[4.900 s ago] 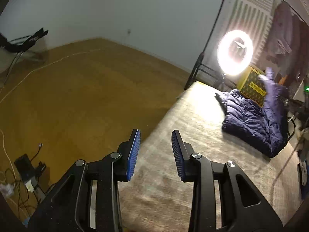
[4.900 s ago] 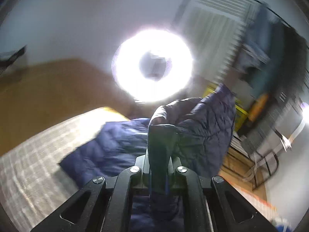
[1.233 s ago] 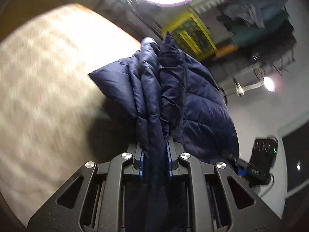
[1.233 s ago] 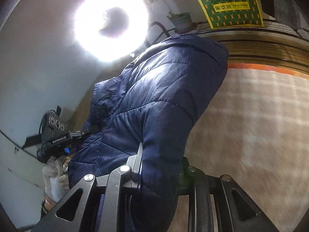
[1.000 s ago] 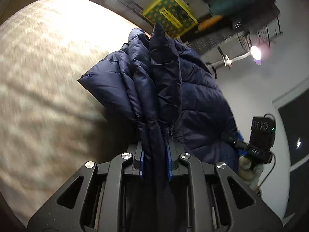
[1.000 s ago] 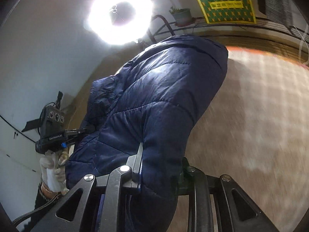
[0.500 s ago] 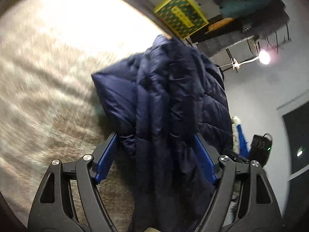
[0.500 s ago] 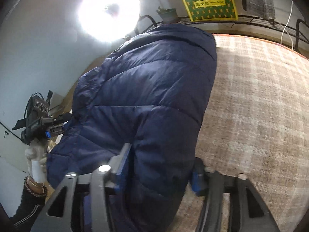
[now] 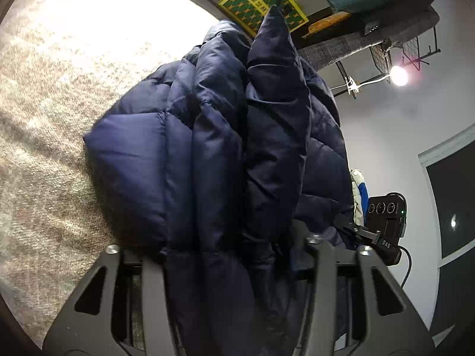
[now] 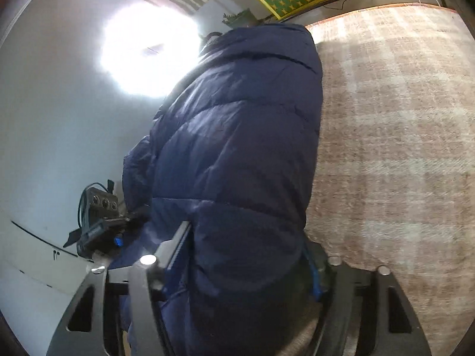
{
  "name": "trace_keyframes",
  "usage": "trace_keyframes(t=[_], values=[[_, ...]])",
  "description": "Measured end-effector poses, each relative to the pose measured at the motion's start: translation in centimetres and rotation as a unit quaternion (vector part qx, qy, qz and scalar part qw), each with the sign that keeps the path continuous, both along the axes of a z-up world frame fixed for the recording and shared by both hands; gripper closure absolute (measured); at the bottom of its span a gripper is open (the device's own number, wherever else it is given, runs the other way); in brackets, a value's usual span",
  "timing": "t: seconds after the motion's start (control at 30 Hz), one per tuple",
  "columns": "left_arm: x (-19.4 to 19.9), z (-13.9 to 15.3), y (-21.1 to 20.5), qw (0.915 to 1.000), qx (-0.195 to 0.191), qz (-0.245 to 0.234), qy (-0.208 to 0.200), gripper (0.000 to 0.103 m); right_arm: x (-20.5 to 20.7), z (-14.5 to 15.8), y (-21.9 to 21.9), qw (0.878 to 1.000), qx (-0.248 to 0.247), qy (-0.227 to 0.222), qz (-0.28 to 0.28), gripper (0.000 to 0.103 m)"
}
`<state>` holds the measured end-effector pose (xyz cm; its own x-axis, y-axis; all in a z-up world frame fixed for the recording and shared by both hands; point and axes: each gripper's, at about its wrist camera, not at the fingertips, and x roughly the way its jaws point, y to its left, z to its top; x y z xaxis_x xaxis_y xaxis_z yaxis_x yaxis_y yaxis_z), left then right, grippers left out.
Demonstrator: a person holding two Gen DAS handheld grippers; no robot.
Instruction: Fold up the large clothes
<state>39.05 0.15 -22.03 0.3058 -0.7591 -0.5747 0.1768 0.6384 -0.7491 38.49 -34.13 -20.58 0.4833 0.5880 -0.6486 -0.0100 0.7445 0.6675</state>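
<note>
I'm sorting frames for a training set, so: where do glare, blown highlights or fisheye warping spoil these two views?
Right wrist view: the ring light burns out to a white blob, hazing the wall and backlighting the navy jacket. Left wrist view: the far end of the plaid bed cover is blown white, a small lamp flares, and the window frame bows.

A blown-out white ring light [image 10: 148, 50] glares; the beige woven bed cover [image 9: 74, 29] overexposes near it; fisheye edges vignette dark.
</note>
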Motion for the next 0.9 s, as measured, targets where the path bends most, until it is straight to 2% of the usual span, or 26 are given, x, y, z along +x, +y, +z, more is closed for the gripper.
trace_keyframes(t=[0.07,0.17,0.23,0.43,0.67,0.9], values=[[-0.5,0.7,0.0,0.9999,0.001,0.002,-0.011,0.071,-0.7,0.7,0.5,1.0,-0.012,-0.005,-0.002,0.06],[-1.3,1.9,-0.5,0.9994,0.016,0.002,-0.032,0.075,-1.6,2.3,2.2,0.999,-0.043,-0.023,0.0,0.075],[-1.9,2.6,-1.0,0.9991,0.02,0.001,-0.038,0.075,-2.0,3.6,3.1,0.997,-0.07,-0.033,0.0,0.078],[-4.3,4.6,-2.9,0.998,0.018,-0.018,-0.057,0.076,-4.7,6.9,3.9,0.991,-0.126,-0.055,0.001,0.081],[-7.4,5.9,-6.1,0.9961,0.006,-0.052,-0.072,0.076,-9.7,10.3,2.1,0.981,-0.18,-0.078,-0.004,0.081],[-9.9,7.9,-12.2,0.9904,0.002,-0.096,-0.1,0.076,-13.7,13.0,-1.1,0.972,-0.217,-0.085,-0.03,0.082]])
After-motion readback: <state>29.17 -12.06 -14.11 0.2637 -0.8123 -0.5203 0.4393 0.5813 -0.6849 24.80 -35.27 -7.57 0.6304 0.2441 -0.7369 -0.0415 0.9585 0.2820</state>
